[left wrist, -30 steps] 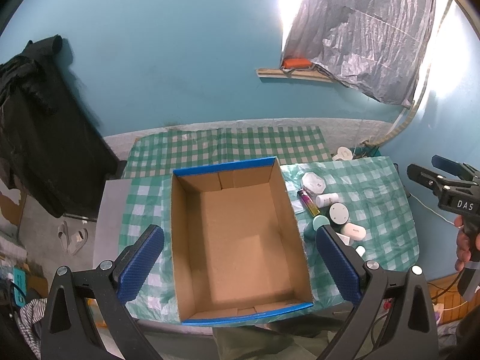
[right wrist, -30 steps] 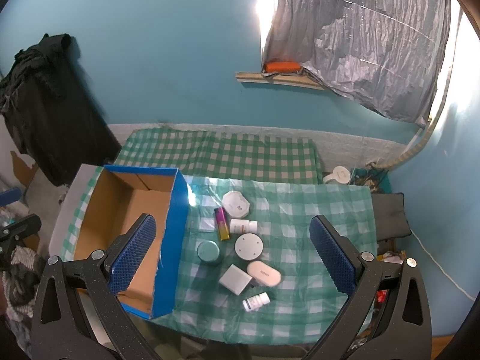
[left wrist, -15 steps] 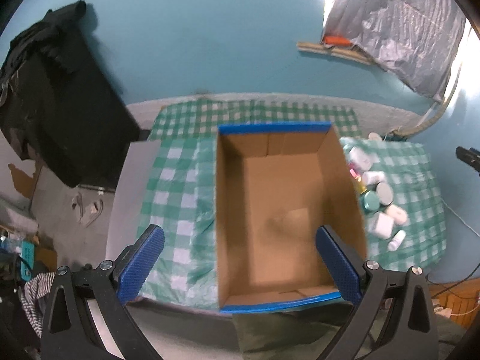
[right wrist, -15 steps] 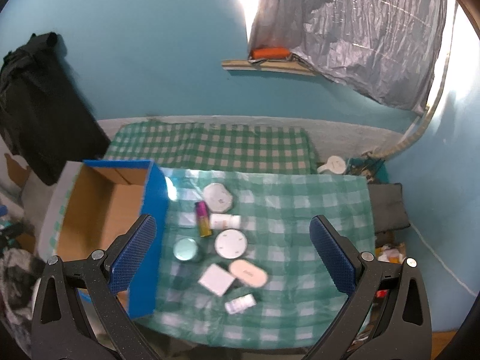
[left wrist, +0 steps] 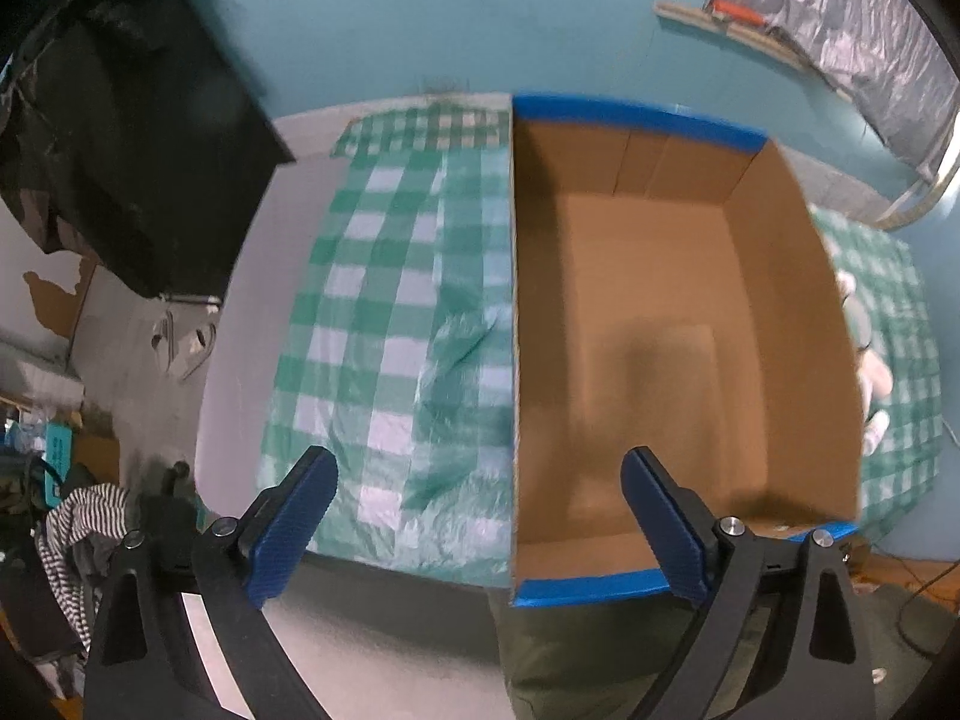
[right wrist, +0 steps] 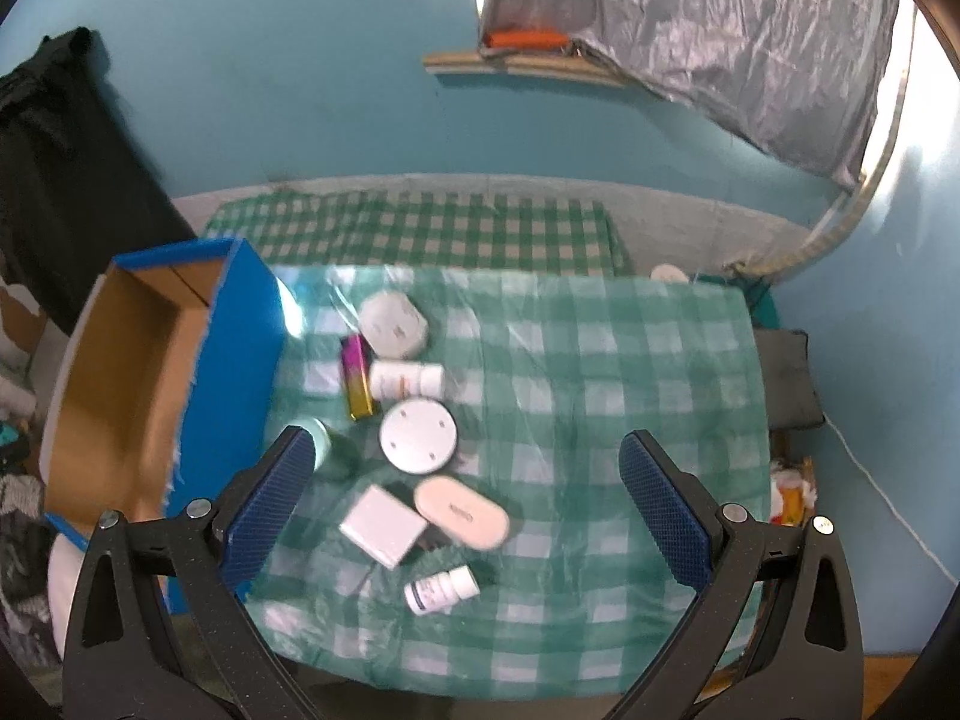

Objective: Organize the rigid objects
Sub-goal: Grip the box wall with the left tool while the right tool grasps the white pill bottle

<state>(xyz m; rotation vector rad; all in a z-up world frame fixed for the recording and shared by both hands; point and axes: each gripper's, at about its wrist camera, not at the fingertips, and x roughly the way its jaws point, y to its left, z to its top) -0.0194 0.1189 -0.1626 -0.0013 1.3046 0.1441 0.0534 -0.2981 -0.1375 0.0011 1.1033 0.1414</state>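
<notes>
Nearest, left gripper (left wrist: 477,510) with jaws wide apart, just closed a touch, nothing between them, straddling the near left wall of the open cardboard box (left wrist: 672,324); right gripper (right wrist: 465,507) also spread wide and empty. Beyond the right one, on the green checked cloth (right wrist: 600,372): small white bottle (right wrist: 441,589), white square case (right wrist: 383,525), oval case (right wrist: 462,512), round white disc (right wrist: 418,435). Farther back, gold-and-purple tube (right wrist: 357,377), white jar (right wrist: 407,379), rounded white case (right wrist: 393,324).
</notes>
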